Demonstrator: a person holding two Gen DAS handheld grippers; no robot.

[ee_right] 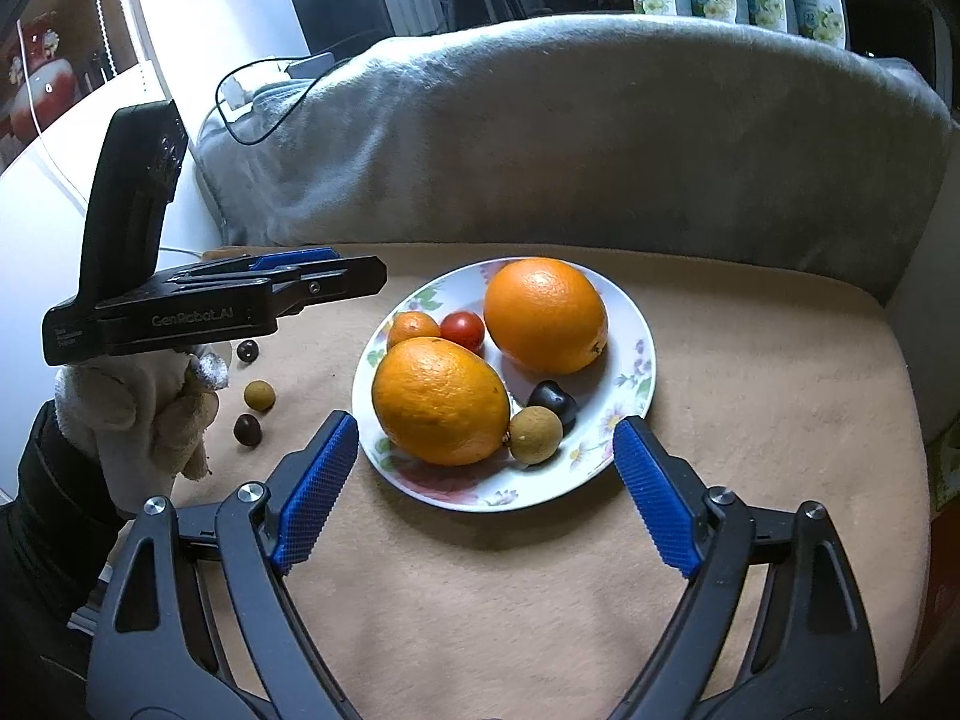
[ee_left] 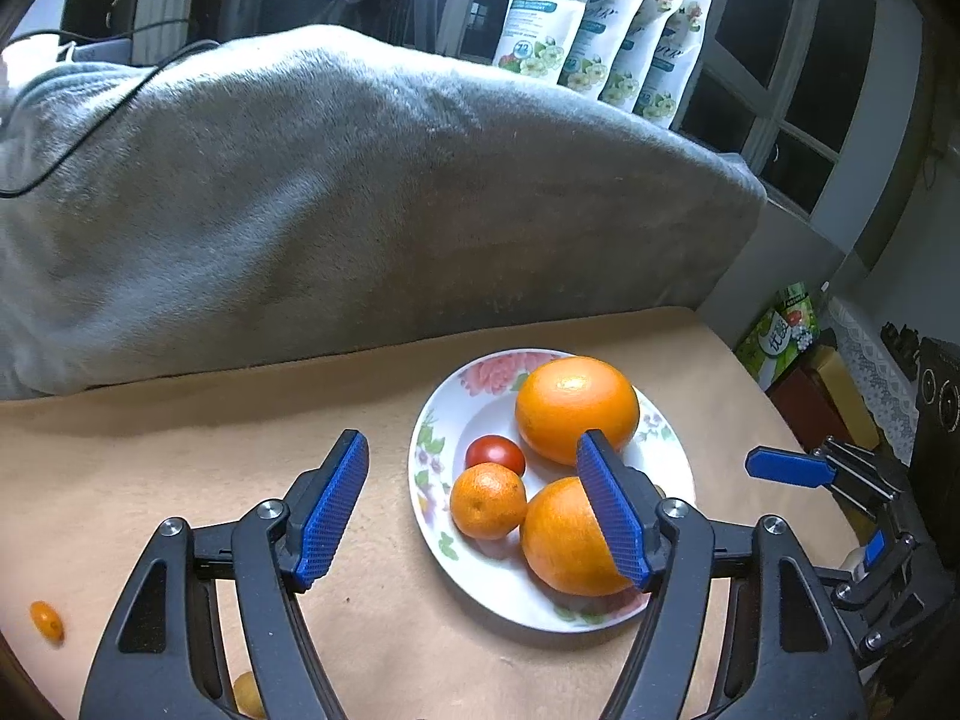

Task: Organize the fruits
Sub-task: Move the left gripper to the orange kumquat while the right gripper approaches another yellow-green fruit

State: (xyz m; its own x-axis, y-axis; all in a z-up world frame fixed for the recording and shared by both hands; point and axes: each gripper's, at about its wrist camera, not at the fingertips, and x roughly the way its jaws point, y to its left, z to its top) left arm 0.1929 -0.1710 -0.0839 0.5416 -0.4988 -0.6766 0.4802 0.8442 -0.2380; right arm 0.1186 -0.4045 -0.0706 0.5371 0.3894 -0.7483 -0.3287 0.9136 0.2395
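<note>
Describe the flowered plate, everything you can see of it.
The plate is round, shallow and white, glossy like glazed ceramic, with pink and purple flowers and green leaves printed around its rim. It lies flat on the beige cloth, in front of the grey blanket. It holds two large oranges, a small mandarin, a red cherry tomato, a dark round fruit and a tan round fruit. Neither gripper touches it; both are open.

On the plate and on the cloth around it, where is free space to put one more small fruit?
The plate is bare along its right side, beside the far orange. Its left half is crowded: near orange, mandarin, tomato. The beige cloth right of the plate is open; left of it lie three small fruits.
</note>
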